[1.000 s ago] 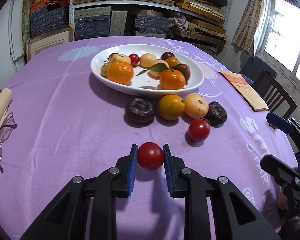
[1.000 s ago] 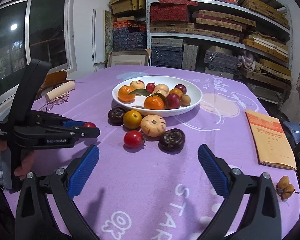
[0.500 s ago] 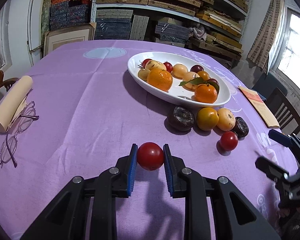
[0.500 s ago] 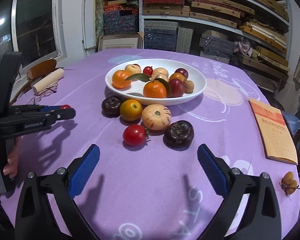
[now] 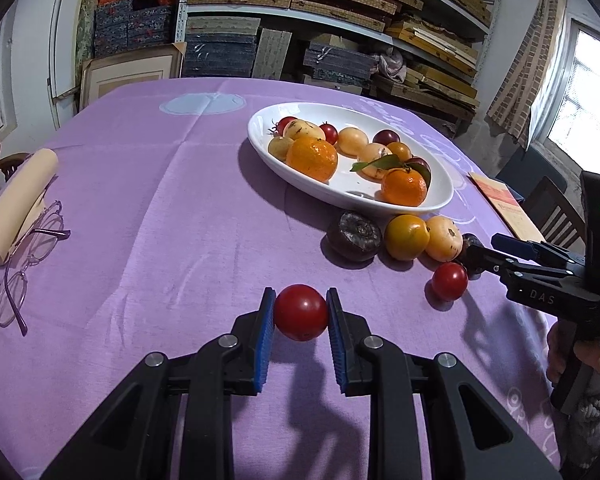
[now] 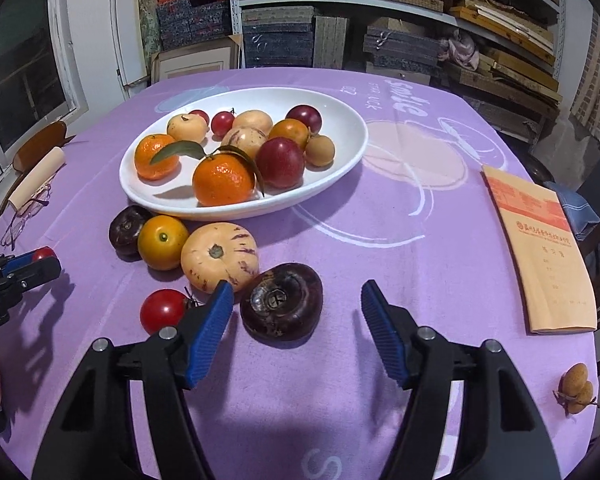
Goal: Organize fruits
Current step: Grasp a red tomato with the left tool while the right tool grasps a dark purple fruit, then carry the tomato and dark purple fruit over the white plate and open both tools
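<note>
Left gripper (image 5: 300,316) clamps tomato (image 5: 301,312) for the bowl (image 6: 340,160); right gripper (image 6: 296,312), half open and closing, straddles dark fruit (image 6: 282,306) untouched

White plate (image 6: 340,152), purple tablecloth (image 6: 380,240), red tomato (image 5: 301,312).

Packed shelving (image 5: 340,20), bright curtained window (image 5: 580,92)

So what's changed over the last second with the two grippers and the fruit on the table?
The right hand-held gripper has moved in toward the dark purple fruit, its jaws have just been closing, and the fruit now sits between them, not yet pinched. The left hand-held gripper stays clamped on its red tomato. The plate and loose fruit haven't moved.
</note>
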`<action>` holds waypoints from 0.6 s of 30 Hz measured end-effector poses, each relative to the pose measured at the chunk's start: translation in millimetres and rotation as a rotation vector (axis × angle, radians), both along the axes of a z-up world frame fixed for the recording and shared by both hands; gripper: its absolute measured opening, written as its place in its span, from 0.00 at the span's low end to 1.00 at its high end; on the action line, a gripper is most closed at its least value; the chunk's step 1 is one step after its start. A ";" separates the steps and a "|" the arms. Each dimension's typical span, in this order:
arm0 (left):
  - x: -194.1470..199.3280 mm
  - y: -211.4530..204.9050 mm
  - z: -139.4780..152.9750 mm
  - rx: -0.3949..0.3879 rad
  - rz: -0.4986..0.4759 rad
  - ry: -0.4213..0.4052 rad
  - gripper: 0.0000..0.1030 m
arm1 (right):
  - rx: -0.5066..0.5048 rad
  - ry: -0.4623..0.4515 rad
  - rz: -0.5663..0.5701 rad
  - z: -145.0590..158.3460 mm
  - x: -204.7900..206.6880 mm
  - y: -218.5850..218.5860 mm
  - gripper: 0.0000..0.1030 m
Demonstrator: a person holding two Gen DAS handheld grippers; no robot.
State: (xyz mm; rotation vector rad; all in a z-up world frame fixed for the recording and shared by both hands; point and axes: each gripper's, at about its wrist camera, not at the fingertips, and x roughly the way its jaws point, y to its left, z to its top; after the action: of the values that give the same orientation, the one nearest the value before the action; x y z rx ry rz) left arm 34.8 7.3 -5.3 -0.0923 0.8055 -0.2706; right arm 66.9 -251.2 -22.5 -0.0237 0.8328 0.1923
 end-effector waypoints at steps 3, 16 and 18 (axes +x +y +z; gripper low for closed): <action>0.7 -0.4 -1.5 0.000 -0.001 0.008 0.25 | -0.008 0.011 0.013 -4.9 3.9 3.3 0.64; 2.9 -2.3 -5.3 0.003 -0.006 0.023 0.25 | -0.003 0.052 0.034 -13.2 10.5 6.2 0.45; 3.1 -2.4 -5.6 0.003 -0.008 0.024 0.25 | -0.002 0.052 0.035 -13.4 10.3 6.6 0.45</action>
State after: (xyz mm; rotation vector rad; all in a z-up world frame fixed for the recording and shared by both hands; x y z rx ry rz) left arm 37.9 4.9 -10.9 -0.0895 0.8305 -0.2758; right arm 77.2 -244.6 -35.9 -0.0354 0.8846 0.2252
